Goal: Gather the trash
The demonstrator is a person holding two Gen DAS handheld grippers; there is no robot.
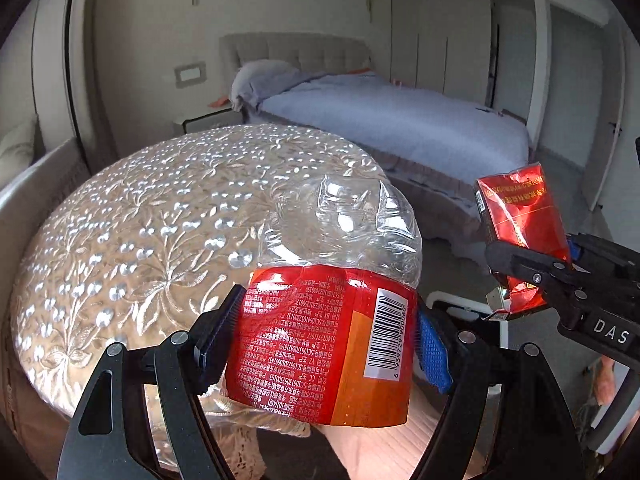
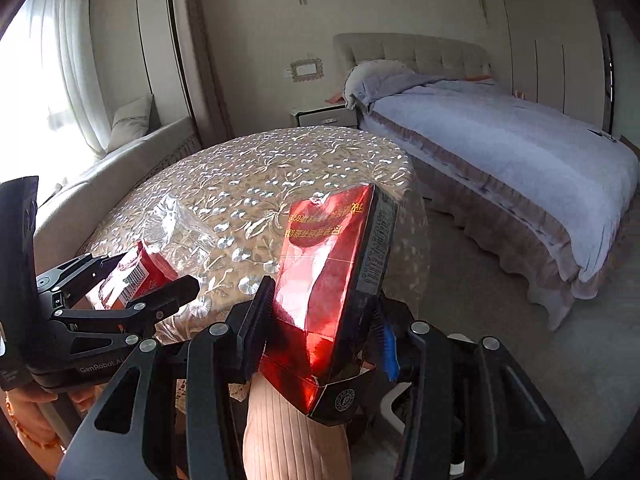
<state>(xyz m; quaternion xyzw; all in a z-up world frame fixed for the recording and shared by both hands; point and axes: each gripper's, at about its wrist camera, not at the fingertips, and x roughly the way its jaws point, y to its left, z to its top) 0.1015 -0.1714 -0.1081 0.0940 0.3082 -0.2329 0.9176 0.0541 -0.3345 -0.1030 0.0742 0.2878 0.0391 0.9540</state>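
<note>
From your left wrist camera, your left gripper [image 1: 326, 336] was clenched on a crushed clear plastic bottle with a red and orange label [image 1: 332, 320], its black pad on one side of the label and the blue pad on the other; the bottle hung over the edge of the round table under a beige cloth embroidered with silver flowers [image 1: 160, 220]; to the right, your right gripper [image 1: 532, 276] pinched a shiny red cigarette pack [image 1: 520, 224], held off the table; a bed with a pale blue cover [image 1: 400, 120] stood behind.

From your right wrist camera, your right gripper [image 2: 324, 328] gripped the red pack [image 2: 328, 272] upright between its pads, above the table's near edge [image 2: 280, 168]; at the left, your left gripper [image 2: 152, 292] held the bottle [image 2: 148, 264] over the cloth.
</note>
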